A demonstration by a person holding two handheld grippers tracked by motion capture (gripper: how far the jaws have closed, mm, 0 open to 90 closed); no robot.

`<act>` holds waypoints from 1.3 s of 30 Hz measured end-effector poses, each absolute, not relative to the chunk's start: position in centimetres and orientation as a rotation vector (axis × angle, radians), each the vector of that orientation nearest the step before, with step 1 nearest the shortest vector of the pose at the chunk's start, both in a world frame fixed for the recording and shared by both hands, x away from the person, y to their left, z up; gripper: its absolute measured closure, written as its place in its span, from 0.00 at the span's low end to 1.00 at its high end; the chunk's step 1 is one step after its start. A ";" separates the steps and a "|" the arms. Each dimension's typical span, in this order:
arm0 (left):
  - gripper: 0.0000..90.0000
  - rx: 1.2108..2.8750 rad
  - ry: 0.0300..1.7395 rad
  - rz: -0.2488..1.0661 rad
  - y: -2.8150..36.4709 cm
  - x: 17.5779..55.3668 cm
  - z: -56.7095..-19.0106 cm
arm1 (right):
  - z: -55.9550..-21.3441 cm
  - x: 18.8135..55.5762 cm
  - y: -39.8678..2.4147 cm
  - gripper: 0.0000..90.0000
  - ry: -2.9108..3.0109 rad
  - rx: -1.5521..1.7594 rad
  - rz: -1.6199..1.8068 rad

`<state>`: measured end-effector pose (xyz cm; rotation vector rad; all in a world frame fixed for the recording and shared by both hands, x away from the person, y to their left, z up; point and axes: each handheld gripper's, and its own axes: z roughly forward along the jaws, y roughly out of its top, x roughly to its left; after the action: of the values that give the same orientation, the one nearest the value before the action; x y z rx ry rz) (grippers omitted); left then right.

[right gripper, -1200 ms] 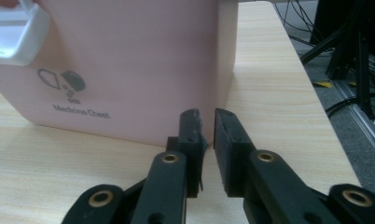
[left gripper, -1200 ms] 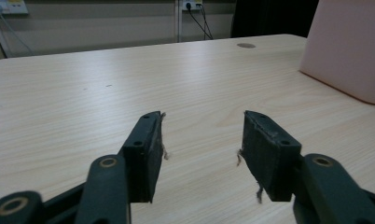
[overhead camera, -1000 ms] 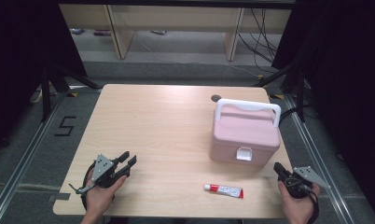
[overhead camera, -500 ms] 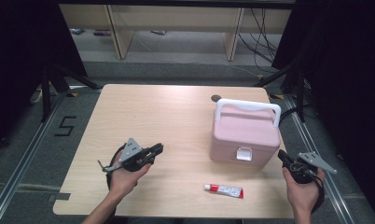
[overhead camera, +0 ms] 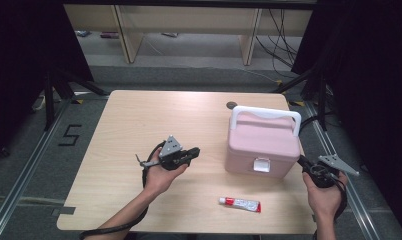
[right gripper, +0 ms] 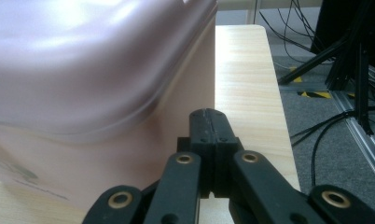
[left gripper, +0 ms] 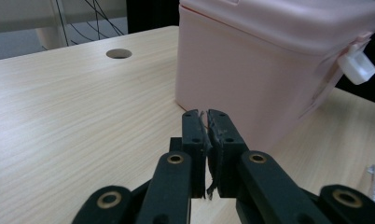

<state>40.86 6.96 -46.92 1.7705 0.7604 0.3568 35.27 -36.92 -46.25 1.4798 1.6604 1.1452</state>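
Where grippers flank: one box (overhead camera: 262, 142), one tube (overhead camera: 240, 204)

The pink lidded box (overhead camera: 261, 145) with its white handle (overhead camera: 265, 114) upright blocks the right part of the counter (overhead camera: 124, 125). The left hand-held gripper (overhead camera: 193, 152), jaws pressed together, has bare counter between it and the box's left wall. The right hand-held gripper (overhead camera: 303, 161), jaws together, sits just beside the box's right wall at the counter edge, little room there. A tube (overhead camera: 240, 204) lies near the front edge, apart from the box. The left and far counter are open.
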 end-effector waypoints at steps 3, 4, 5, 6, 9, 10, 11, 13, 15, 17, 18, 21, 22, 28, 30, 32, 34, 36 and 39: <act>0.94 1.758 0.736 0.323 5.9 41.1 -46.8 | -46.2 35.4 -36.9 1.00 1.672 1.473 1.142; 0.95 1.769 0.728 0.335 5.7 41.1 -46.7 | -46.2 35.4 -36.8 1.00 1.675 1.480 1.154; 0.95 1.771 0.715 0.350 5.4 41.1 -46.5 | -46.2 35.3 -36.6 1.00 1.670 1.507 1.164; 0.96 1.765 0.714 0.358 5.1 41.2 -46.5 | -46.2 35.5 -36.8 1.00 1.684 1.469 1.149; 0.98 1.780 0.697 0.376 4.2 41.8 -46.5 | -46.3 35.7 -36.6 1.00 1.691 1.477 1.169; 0.99 1.784 0.687 0.375 3.7 42.1 -46.5 | -46.2 35.7 -36.6 1.00 1.696 1.480 1.157; 0.99 1.784 0.687 0.375 3.7 42.1 -46.5 | -46.2 35.8 -36.5 1.00 1.700 1.470 1.150; 0.99 1.811 0.688 0.381 2.3 43.0 -46.5 | -46.1 35.8 -36.4 1.00 1.707 1.485 1.143; 1.00 1.833 0.690 0.384 1.0 43.7 -46.5 | -46.1 36.1 -36.4 1.00 1.710 1.458 1.152; 0.99 1.842 0.691 0.383 0.1 44.2 -46.6 | -46.0 36.2 -36.5 1.00 1.710 1.454 1.136; 0.99 1.851 0.689 0.379 -0.3 44.4 -46.6 | -46.1 36.3 -36.5 1.00 1.714 1.446 1.140; 0.99 1.859 0.683 0.388 -1.3 44.6 -46.5 | -46.0 36.4 -36.5 1.00 1.723 1.452 1.132; 0.99 1.863 0.673 0.401 -1.4 44.6 -46.5 | -46.0 36.4 -36.3 1.00 1.709 1.484 1.138; 0.99 1.881 0.658 0.412 -0.9 44.0 -46.7 | -45.9 36.9 -36.3 1.00 1.751 1.430 1.133; 1.00 1.879 0.661 0.425 -0.5 43.9 -46.8 | -45.9 37.0 -36.1 1.00 1.768 1.422 1.128; 0.99 1.890 0.653 0.442 -0.2 43.7 -46.7 | -45.8 37.0 -35.5 1.00 1.772 1.444 1.131; 1.00 1.898 0.647 0.450 0.4 43.3 -46.7 | -45.8 37.2 -35.4 1.00 1.791 1.393 1.121; 1.00 1.898 0.648 0.453 1.0 42.9 -46.7 | -45.8 37.1 -34.8 1.00 1.801 1.410 1.136; 1.00 1.898 0.649 0.456 1.5 42.6 -46.8 | -45.7 37.1 -34.3 1.00 1.822 1.381 1.137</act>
<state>42.65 1.48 -46.79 1.8980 0.6490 0.4557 37.08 -34.30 -45.75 1.3808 1.8223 1.1371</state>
